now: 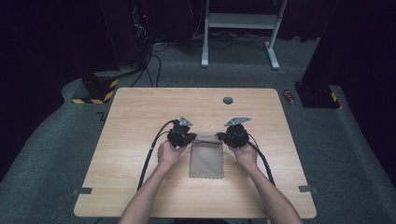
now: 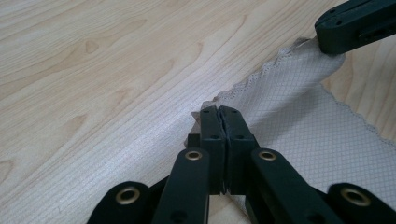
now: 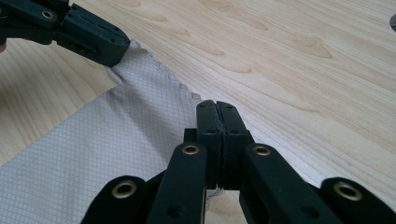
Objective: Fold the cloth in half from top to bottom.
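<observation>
left gripper [image 1: 186,138] clenched on cloth [image 1: 207,158] far-left corner | right gripper [image 1: 229,137] clenched on far-right corner | cloth flat mid-table [image 1: 140,116] | likely a fold: lift both corners level, keep the edge taut

Our right hand-held gripper [image 3: 217,108] has its jaws closed on the scalloped edge of a beige cloth [image 3: 107,135]. Ahead to its left, the other hand-held gripper [image 3: 122,50] pinches the cloth's far corner above the wooden surface [image 3: 289,60].
</observation>
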Tool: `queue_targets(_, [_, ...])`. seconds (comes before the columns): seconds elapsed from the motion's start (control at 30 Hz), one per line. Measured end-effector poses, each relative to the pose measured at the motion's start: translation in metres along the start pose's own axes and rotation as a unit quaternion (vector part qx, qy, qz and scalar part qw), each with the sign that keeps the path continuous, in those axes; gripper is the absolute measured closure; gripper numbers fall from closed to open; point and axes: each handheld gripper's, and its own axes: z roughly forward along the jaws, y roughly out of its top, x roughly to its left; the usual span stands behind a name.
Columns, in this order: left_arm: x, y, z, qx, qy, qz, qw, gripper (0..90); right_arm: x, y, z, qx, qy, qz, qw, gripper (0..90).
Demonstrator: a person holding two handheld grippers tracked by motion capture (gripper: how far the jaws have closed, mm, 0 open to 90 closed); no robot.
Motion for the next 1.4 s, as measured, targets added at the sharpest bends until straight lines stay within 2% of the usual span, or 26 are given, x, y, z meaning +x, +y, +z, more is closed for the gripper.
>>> queue_targets(0.23, [-0.003,-0.004,-0.003,-0.003,-0.002,-0.001,1.0000,88.6,0.003,-0.002,-0.004,-0.005,0.003,-0.002,1.0000,89.0])
queue_targets(0.7, [-0.007,-0.007,-0.011,-0.011,0.001,0.011,0.9999,88.5,0.009,-0.004,-0.011,-0.010,0.009,-0.011,0.9999,89.0])
queue_targets(1.03, [-0.008,-0.015,-0.014,-0.023,-0.014,-0.005,0.9996,88.7,0.013,-0.006,-0.015,-0.012,0.012,-0.015,0.9997,89.0])
queue_targets(1.4, [-0.012,-0.016,-0.019,-0.030,-0.018,-0.003,0.9994,88.7,0.015,-0.007,-0.019,-0.017,0.009,-0.017,0.9997,89.0])
